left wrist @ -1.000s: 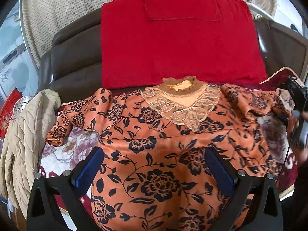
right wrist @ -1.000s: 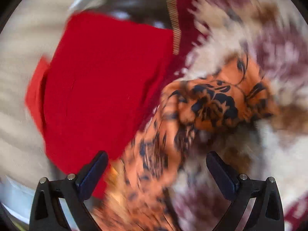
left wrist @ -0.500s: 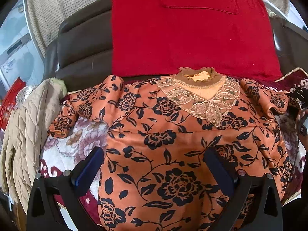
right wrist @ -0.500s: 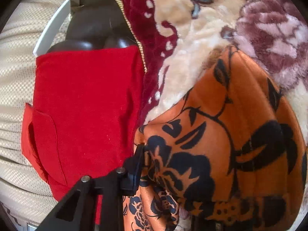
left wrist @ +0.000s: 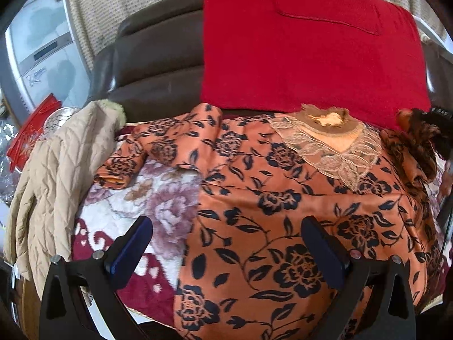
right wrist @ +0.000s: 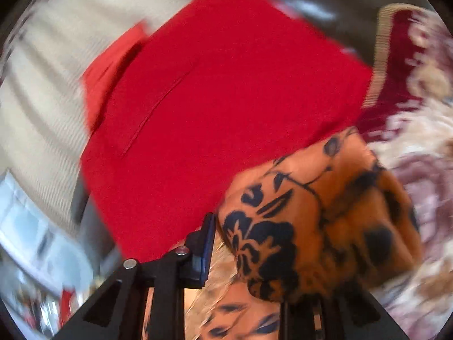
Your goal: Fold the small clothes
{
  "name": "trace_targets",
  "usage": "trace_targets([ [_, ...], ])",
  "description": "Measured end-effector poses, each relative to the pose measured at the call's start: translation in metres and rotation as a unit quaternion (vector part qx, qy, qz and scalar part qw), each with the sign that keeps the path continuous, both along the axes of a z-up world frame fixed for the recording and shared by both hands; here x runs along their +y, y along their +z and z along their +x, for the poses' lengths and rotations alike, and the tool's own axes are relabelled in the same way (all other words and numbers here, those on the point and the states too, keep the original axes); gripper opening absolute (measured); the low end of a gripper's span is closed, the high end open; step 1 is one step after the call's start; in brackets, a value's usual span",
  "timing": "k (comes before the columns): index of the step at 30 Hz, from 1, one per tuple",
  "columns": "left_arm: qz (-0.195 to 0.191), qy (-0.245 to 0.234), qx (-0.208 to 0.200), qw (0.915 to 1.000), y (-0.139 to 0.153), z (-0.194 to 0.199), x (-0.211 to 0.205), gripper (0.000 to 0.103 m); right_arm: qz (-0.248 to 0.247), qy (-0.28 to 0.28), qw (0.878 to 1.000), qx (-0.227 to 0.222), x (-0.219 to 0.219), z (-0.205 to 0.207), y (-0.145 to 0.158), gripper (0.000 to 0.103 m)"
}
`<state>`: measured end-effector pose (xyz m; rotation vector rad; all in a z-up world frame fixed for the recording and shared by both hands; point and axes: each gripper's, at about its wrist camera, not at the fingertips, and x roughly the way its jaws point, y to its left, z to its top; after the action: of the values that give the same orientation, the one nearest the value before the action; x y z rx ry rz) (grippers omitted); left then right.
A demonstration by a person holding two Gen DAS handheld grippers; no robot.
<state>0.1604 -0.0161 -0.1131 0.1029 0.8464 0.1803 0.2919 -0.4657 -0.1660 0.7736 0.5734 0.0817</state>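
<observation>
An orange top with black flowers (left wrist: 283,198) and a lace collar (left wrist: 331,147) lies flat on a floral blanket (left wrist: 141,198). Its left sleeve (left wrist: 147,150) lies spread out. My left gripper (left wrist: 226,243) is open above the top's lower left edge and holds nothing. My right gripper (right wrist: 246,252) is shut on the top's right sleeve (right wrist: 325,226), which is bunched and lifted. In the left wrist view the right gripper (left wrist: 436,130) shows at the far right with the sleeve (left wrist: 407,147) raised toward the collar.
A red cushion (left wrist: 311,48) leans against a dark leather backrest (left wrist: 153,68) behind the top. A beige quilted jacket (left wrist: 56,175) hangs at the left edge. Red packaging (left wrist: 34,130) lies further left.
My right gripper closed on the right sleeve and lifted it inward. My left gripper shifted left, so the blanket now shows under its left finger.
</observation>
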Motion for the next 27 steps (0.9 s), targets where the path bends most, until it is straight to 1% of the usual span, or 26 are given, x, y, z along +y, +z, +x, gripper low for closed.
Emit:
trace_targets([
  [3,0.005,0.013,-0.008,0.9999,0.006,-0.001,0.009,0.103,-0.023,0.09,0.996,0.003,0.061,0.012,-0.002,0.027],
  [6,0.005,0.025,-0.014,0.9996,0.011,-0.001,0.018,0.103,-0.017,0.178,0.984,0.026,0.117,0.019,-0.016,0.027],
  [9,0.005,0.027,-0.019,0.9994,0.015,0.002,0.024,0.103,-0.014,0.257,0.964,0.062,0.168,0.019,-0.036,0.03],
  [10,0.003,0.028,-0.019,0.9994,0.016,0.003,0.026,0.103,-0.013,0.283,0.956,0.074,0.182,0.017,-0.041,0.03],
  [12,-0.006,0.026,-0.018,0.9995,0.018,0.006,0.029,0.103,0.0,0.339,0.935,0.105,0.204,0.015,-0.05,0.032],
  [13,-0.017,0.023,-0.015,0.9995,0.019,0.009,0.031,0.103,0.007,0.356,0.927,0.116,0.209,0.012,-0.053,0.038],
  [14,-0.024,0.021,-0.012,0.9994,0.02,0.01,0.032,0.103,0.015,0.367,0.922,0.12,0.209,0.01,-0.053,0.055],
  [15,-0.032,0.018,-0.009,0.9993,0.02,0.013,0.033,0.103,0.029,0.371,0.921,0.115,0.205,0.006,-0.051,0.063],
  [16,-0.04,0.016,-0.005,0.999,0.019,0.015,0.034,0.103,0.045,0.369,0.923,0.105,0.2,0.0,-0.048,0.077],
  [17,-0.046,0.013,-0.002,0.9988,0.019,0.017,0.033,0.103,0.07,0.357,0.927,0.089,0.187,-0.005,-0.042,0.081],
  [19,-0.066,0.003,0.011,0.9978,0.015,0.024,0.032,0.103,0.104,0.341,0.932,0.067,0.172,-0.012,-0.029,0.081],
  [21,-0.094,-0.012,0.033,0.995,0.007,0.031,0.029,0.103,0.128,0.312,0.94,0.046,0.153,-0.025,-0.013,0.081],
  [23,-0.126,-0.023,0.057,0.9901,-0.003,0.038,0.027,0.103,0.145,0.263,0.953,0.033,0.123,-0.04,-0.011,0.081],
  [25,-0.15,-0.025,0.076,0.9854,-0.015,0.042,0.023,0.103,0.15,0.215,0.964,0.037,0.099,-0.054,-0.009,0.081],
  [26,-0.16,-0.024,0.086,0.9831,-0.021,0.044,0.023,0.101,0.152,0.196,0.968,0.036,0.088,-0.058,-0.009,0.081],
  [27,-0.173,-0.026,0.096,0.9799,-0.027,0.044,0.022,0.095,0.152,0.184,0.97,0.035,0.081,-0.06,-0.009,0.081],
])
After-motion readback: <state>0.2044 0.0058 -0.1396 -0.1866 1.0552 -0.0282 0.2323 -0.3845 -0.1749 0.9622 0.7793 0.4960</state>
